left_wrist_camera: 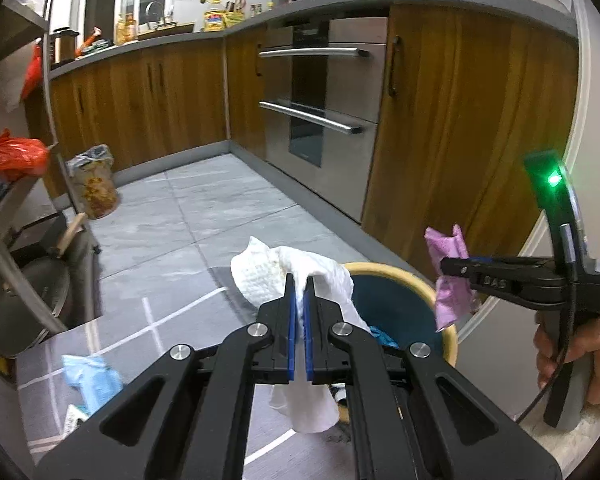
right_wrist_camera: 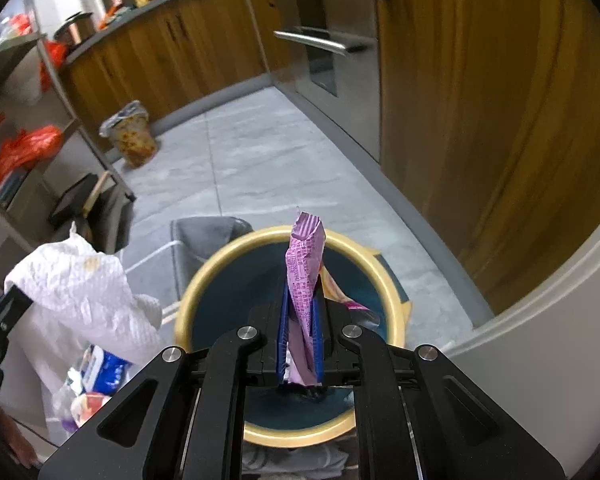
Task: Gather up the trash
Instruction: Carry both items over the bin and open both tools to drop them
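Note:
My left gripper [left_wrist_camera: 299, 284] is shut on a crumpled white paper towel [left_wrist_camera: 260, 272] and holds it just left of a round bin with a tan rim [left_wrist_camera: 384, 268] and dark blue inside. The towel also shows in the right wrist view [right_wrist_camera: 80, 284]. My right gripper [right_wrist_camera: 301, 280] is shut on a purple wrapper [right_wrist_camera: 306, 256] and holds it over the bin [right_wrist_camera: 220, 256]. In the left wrist view the right gripper [left_wrist_camera: 446, 268] with the wrapper [left_wrist_camera: 448, 308] hangs at the bin's right side.
Blue packaging [left_wrist_camera: 92, 380] and other litter [right_wrist_camera: 96, 376] lie on the grey mat left of the bin. A lined waste basket [left_wrist_camera: 94, 184] stands by the wooden cabinets [left_wrist_camera: 148, 104]. A steel oven [left_wrist_camera: 324, 92] is ahead. Metal shelves with red bags [left_wrist_camera: 8, 156] stand left.

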